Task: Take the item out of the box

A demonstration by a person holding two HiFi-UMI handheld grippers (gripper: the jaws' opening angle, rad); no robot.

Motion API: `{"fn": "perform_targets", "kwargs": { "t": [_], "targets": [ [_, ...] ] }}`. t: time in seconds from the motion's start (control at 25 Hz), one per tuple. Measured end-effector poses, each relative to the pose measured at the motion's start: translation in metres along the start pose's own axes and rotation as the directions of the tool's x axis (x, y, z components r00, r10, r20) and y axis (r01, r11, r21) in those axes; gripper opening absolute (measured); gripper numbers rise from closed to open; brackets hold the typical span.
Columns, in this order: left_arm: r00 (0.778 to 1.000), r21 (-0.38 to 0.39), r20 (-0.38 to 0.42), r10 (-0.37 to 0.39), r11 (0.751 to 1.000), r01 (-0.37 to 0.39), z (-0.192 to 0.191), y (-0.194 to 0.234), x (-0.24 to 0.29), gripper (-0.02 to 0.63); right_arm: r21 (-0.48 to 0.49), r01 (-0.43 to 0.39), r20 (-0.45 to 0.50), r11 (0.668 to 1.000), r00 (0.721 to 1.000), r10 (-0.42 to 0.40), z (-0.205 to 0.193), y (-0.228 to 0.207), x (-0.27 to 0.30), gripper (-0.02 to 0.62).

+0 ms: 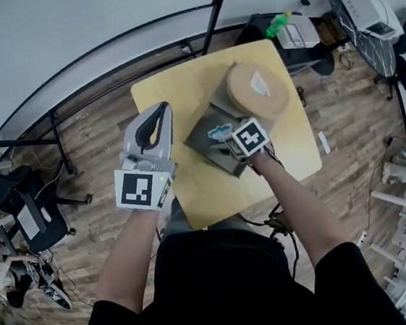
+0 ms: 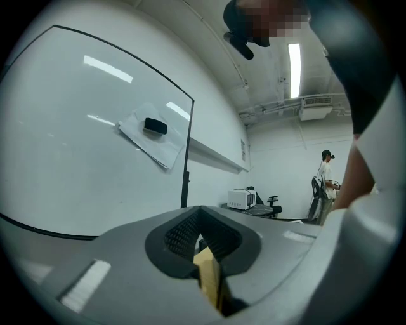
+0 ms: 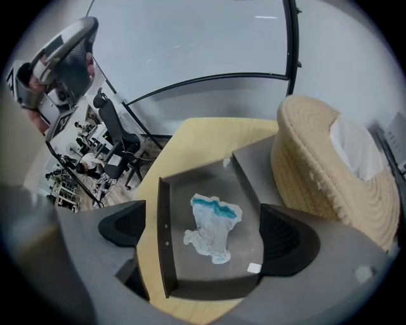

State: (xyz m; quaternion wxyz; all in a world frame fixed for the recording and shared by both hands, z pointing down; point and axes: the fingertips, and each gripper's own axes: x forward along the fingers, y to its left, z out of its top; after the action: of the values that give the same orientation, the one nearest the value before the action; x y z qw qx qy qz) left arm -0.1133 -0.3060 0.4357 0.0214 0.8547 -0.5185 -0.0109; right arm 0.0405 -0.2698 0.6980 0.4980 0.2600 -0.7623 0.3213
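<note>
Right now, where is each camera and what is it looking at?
Head view: on the person's head, looking down at the yellow table, grey box and woven basket; both forearms show.
Left gripper view: on the left gripper, facing a whiteboard; shut jaws show.
Right gripper view: on the right gripper, above the box; open jaws show.
Shared: box and basket, in head and right gripper views.

You had a round woven basket (image 1: pixel 257 94) at the far side of your yellow counter (image 1: pixel 181 95), a white cloth (image 1: pixel 258 84) inside it. A black chair (image 3: pixel 117 139) stood on the wood floor (image 1: pixel 92 145).
</note>
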Motion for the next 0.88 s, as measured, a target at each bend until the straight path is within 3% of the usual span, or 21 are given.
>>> {"fn": "perform_targets", "kwargs": {
  "t": [0.28,0.44,0.64,0.72,0.8,0.88],
  "targets": [
    [1.0,-0.001,-0.018,0.006,1.0,-0.006,-0.009,0.002,-0.008,0.0,0.04,-0.051,-0.074,0.998,0.996,0.054,-0.015,-0.003,0.029,0.557],
    [0.998,-0.009,-0.068,0.003,1.0,-0.003,-0.021,0.003,-0.015,0.0,0.07,-0.065,-0.118,0.995,0.99,0.073,-0.023,-0.005,0.042,0.536],
    [0.995,-0.015,-0.103,0.0,1.0,-0.002,-0.028,0.005,-0.022,0.0,0.079,-0.066,-0.178,0.995,0.981,0.079,-0.034,-0.007,0.054,0.448],
    [0.995,-0.018,-0.104,0.0,1.0,-0.002,-0.03,0.005,-0.025,0.0,0.068,-0.042,-0.195,0.997,0.979,0.055,-0.037,-0.009,0.054,0.349],
    [0.994,-0.02,-0.108,-0.001,1.0,-0.001,-0.032,0.005,-0.028,0.0,0.042,-0.008,-0.207,0.999,0.978,0.016,-0.038,-0.011,0.054,0.179],
    [0.993,-0.02,-0.114,-0.003,1.0,0.001,-0.035,0.004,-0.031,0.0,0.027,0.003,-0.215,1.0,0.977,0.003,-0.039,-0.011,0.056,0.112]
  ]
}}
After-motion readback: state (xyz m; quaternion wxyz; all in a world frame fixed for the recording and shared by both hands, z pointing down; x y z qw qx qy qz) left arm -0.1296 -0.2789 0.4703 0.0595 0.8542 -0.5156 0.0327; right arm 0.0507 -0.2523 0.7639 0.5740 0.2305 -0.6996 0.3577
